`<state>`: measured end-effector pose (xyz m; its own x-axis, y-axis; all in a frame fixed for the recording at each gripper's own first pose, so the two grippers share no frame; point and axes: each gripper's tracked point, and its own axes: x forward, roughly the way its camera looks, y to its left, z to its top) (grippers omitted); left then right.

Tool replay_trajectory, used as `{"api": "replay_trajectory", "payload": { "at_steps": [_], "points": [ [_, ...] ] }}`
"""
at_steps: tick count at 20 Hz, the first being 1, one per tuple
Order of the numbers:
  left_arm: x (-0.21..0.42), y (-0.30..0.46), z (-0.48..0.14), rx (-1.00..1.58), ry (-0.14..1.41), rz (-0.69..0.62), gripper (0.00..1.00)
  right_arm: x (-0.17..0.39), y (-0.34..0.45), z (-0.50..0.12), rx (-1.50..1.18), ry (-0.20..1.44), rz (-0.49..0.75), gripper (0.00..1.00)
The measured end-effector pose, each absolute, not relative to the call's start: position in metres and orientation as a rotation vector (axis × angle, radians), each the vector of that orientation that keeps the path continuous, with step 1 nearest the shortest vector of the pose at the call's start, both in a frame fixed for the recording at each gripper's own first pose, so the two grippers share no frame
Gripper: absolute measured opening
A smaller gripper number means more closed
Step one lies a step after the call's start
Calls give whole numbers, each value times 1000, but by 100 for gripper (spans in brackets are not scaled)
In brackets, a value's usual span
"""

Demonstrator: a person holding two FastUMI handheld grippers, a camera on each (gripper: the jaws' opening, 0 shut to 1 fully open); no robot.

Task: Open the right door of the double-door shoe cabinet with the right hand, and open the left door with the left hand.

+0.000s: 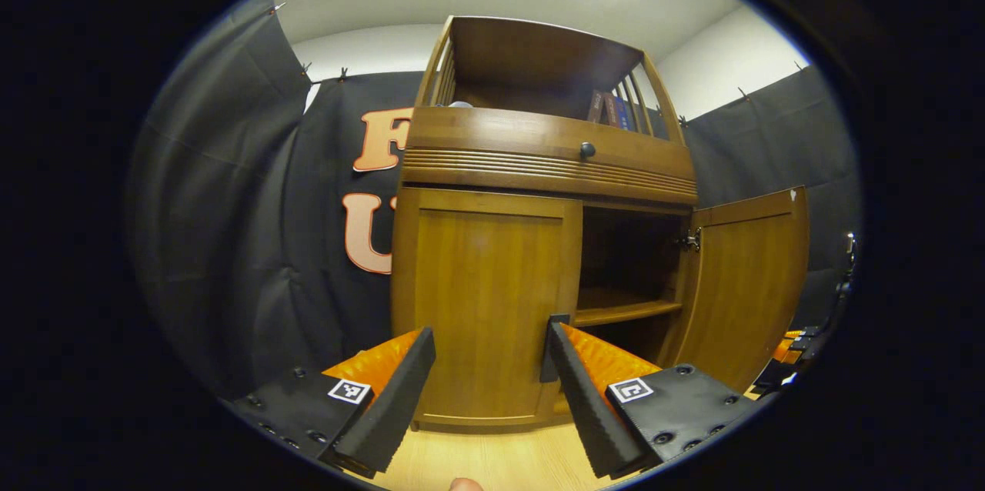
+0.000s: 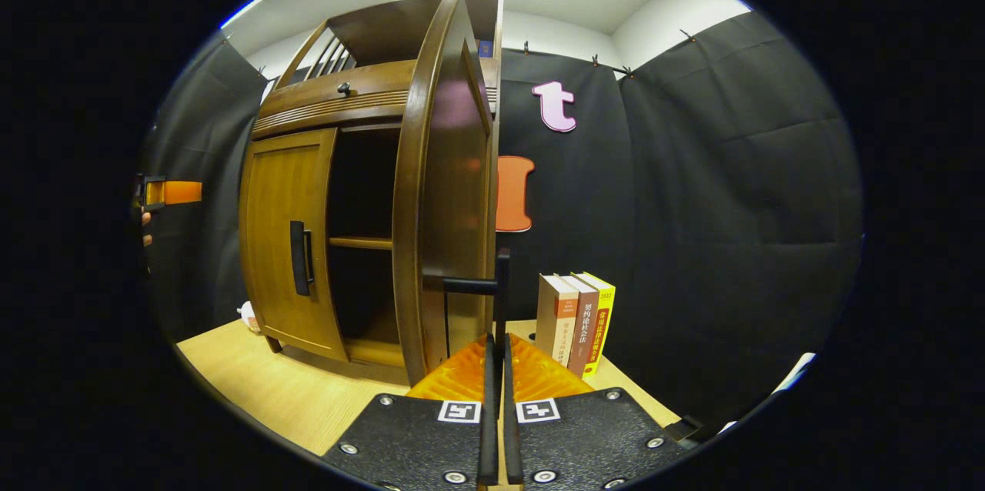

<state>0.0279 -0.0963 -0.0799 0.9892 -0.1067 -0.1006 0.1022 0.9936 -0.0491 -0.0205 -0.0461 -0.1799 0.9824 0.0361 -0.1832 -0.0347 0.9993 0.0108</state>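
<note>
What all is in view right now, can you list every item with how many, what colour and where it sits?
shoe cabinet: one, brown wood, standing on the light wooden floor
right door: one, brown, swung open
left door: one, brown, closed
right door handle: one, black, between the right gripper's fingers
left door handle: one, black, on the closed door
drawer knob: one, dark, above the doors
inner shelf: one, brown, bare where visible
books: three, beige, brown and yellow, upright beside the cabinet
books on top shelf: number unclear, reddish and blue
left gripper: one, open before the left door
right gripper: one, closed on the handle
</note>
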Motion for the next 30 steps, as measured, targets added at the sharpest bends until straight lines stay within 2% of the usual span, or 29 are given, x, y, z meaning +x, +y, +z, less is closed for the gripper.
{"api": "replay_trajectory", "payload": {
  "at_steps": [5,11,12,13,14,15,16,17,18,20,21,24,25,26,30],
  "points": [
    [45,-124,-87,-42,99,-107,94,-21,-78,-179,94,199,50,3],
    [73,-151,-104,-35,124,-111,99,-42,-123,-166,97,165,-4,2],
    [78,-155,-109,-30,132,-112,96,-46,-127,-162,101,158,-3,2],
    [85,-160,-113,-26,143,-112,94,-49,-131,-159,96,151,-10,11],
    [88,-164,-120,-22,151,-114,94,-52,-135,-155,87,144,-17,4],
    [93,-167,-126,-20,160,-117,94,-55,-138,-151,81,136,-22,12],
    [98,-170,-132,-16,167,-120,94,-57,-140,-149,76,131,-26,8],
    [103,-173,-138,-12,172,-122,94,-60,-143,-147,73,127,-31,11],
    [106,-176,-145,-3,179,-123,94,-61,-144,-145,73,123,-38,19],
    [117,-183,-159,8,203,-118,100,-63,-155,-143,68,117,-69,39],
    [122,-185,-164,4,211,-121,94,-64,-161,-142,63,114,-86,50],
    [137,-185,-180,-22,227,-130,94,-66,-172,-141,44,106,-126,81],
    [141,-187,-186,-25,230,-132,94,-65,-174,-142,40,106,-132,78],
    [146,-187,-192,-24,235,-132,94,-65,-176,-142,39,105,-135,91],
    [164,-189,-215,-11,261,-132,94,-61,-180,-145,36,116,-152,92]
  ]
}}
